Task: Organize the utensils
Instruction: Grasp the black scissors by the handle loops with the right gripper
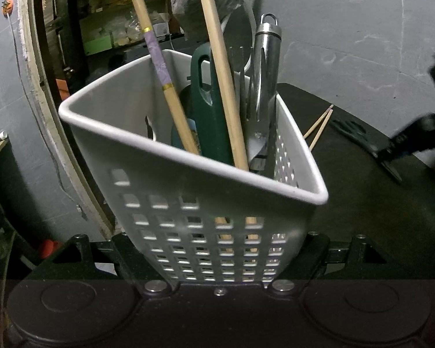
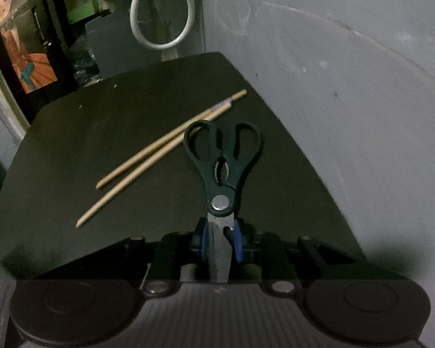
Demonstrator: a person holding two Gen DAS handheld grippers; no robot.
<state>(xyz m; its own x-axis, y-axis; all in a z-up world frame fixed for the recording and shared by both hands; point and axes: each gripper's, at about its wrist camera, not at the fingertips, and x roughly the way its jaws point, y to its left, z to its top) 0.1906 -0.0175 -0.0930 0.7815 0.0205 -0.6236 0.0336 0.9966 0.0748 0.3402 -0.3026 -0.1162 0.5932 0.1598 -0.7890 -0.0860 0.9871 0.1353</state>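
Both grippers are busy. Clamped between the blue pads of the right gripper (image 2: 221,239) are the blades of a pair of scissors (image 2: 221,162), whose black looped handles point away from it, out over the dark table (image 2: 72,145). Just past those handles, to their left, two bare wooden chopsticks (image 2: 148,159) lie side by side on the tabletop, their thin tips toward the gripper; the far end of one runs behind the left handle loop.

Over on the other side, the left gripper (image 1: 214,249) has its fingers pressed to either side of a white perforated utensil basket (image 1: 188,179), holding it tilted. Standing inside are a chopstick with a purple band (image 1: 159,66), a plain wooden stick (image 1: 220,66), a dark green plastic handle (image 1: 206,95) and a shiny steel handle (image 1: 265,66). Beyond the basket, to its right, the two loose chopsticks and the scissors show again, blurred.
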